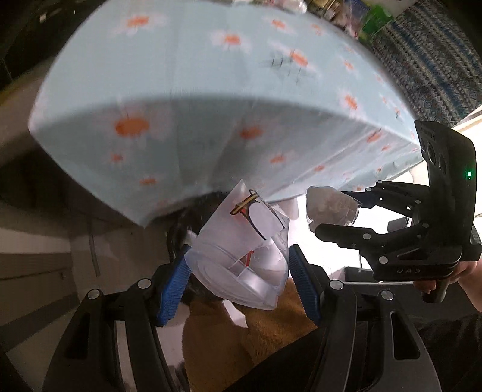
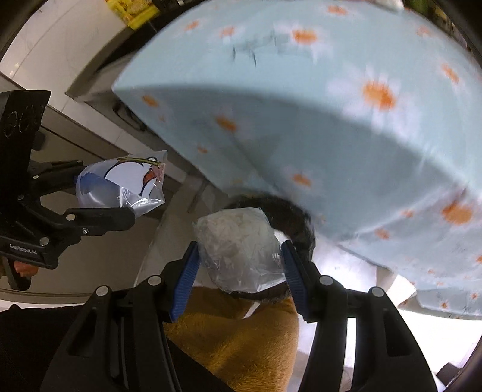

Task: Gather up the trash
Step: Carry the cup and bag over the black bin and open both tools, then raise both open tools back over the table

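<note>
My left gripper (image 1: 239, 271) is shut on a clear plastic wrapper with a cartoon print (image 1: 241, 259), held below the table's edge. The same wrapper shows in the right wrist view (image 2: 120, 187), in the left gripper (image 2: 105, 199). My right gripper (image 2: 241, 265) is shut on a crumpled clear plastic bag with white stuff inside (image 2: 241, 250). That bag also shows in the left wrist view (image 1: 331, 208), held by the right gripper (image 1: 334, 211). Both grippers hang side by side over a dark round opening (image 2: 295, 223), partly hidden behind the bag.
A table with a light blue daisy-print cloth (image 1: 211, 75) fills the upper view and overhangs in front (image 2: 331, 120). An orange-brown furry thing (image 2: 241, 340) lies below the grippers. Cluttered packets (image 1: 361, 18) stand at the table's far edge. Grey cabinets (image 2: 90, 144) are on the left.
</note>
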`<move>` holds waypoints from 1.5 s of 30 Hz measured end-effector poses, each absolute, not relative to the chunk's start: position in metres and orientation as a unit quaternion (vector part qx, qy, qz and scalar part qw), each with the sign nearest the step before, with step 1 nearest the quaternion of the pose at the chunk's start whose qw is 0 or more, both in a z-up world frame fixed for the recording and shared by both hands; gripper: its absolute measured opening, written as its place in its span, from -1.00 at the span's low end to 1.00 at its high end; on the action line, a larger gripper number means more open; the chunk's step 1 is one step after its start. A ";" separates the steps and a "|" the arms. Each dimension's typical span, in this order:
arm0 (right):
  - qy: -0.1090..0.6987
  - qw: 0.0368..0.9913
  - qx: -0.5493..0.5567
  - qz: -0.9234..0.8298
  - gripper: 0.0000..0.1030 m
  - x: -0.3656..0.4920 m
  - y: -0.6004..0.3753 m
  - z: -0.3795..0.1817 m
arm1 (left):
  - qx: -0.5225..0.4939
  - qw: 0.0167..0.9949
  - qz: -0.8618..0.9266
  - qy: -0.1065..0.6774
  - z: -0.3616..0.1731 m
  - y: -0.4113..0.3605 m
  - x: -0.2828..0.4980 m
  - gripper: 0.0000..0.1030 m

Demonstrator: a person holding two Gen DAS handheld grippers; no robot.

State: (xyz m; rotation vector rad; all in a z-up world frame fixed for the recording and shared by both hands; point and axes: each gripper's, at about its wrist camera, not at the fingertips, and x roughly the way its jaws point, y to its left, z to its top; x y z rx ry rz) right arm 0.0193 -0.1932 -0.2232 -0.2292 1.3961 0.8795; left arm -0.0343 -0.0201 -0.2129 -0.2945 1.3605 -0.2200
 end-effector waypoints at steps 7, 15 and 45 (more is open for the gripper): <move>0.655 0.649 -0.103 0.372 0.09 0.008 -0.199 -0.265 | -0.131 0.736 -0.093 0.658 -0.252 -0.031 -0.044 0.22; 0.678 0.634 -0.091 0.360 0.13 -0.003 -0.207 -0.291 | -0.144 0.717 -0.087 0.676 -0.275 -0.039 -0.050 0.23; 0.648 0.678 -0.069 0.341 0.32 0.011 -0.213 -0.244 | -0.152 0.749 -0.081 0.640 -0.233 -0.021 -0.045 0.46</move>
